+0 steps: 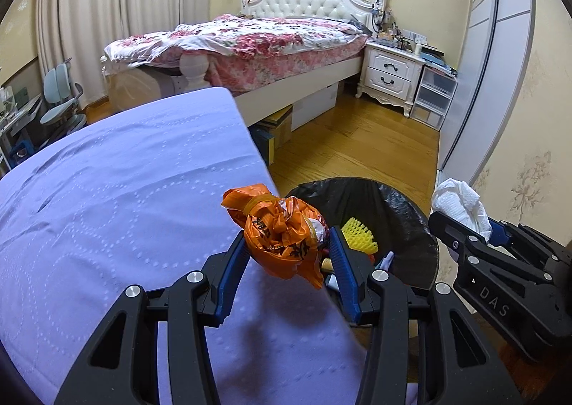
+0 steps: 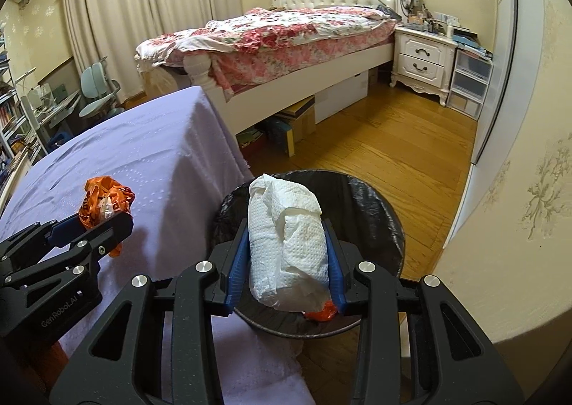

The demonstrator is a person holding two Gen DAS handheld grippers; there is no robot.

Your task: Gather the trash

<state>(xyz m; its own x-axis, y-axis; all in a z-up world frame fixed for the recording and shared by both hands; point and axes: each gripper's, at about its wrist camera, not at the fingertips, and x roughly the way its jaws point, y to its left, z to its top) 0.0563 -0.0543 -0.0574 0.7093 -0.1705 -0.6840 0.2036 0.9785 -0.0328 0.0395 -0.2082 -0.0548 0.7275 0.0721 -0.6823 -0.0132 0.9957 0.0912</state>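
Note:
My left gripper point(image 1: 287, 247) is shut on a crumpled orange plastic bag point(image 1: 282, 233), held over the right edge of the purple-clothed table point(image 1: 125, 190), next to the bin. My right gripper point(image 2: 287, 258) is shut on a wad of white paper towel point(image 2: 287, 247), held above the black-lined trash bin point(image 2: 379, 212). The bin point(image 1: 393, 212) holds a yellow foam net point(image 1: 359, 233) and other scraps. The right gripper with the towel point(image 1: 461, 205) shows at the right of the left wrist view; the left gripper with the orange bag point(image 2: 107, 201) shows at the left of the right wrist view.
A bed with a floral quilt point(image 1: 250, 40) stands behind the table, boxes under it. A white nightstand point(image 1: 389, 72) and plastic drawers point(image 1: 432, 97) stand at the far right by a sliding wardrobe door. Wooden floor point(image 2: 393, 154) lies beyond the bin. A desk chair point(image 1: 60, 97) is far left.

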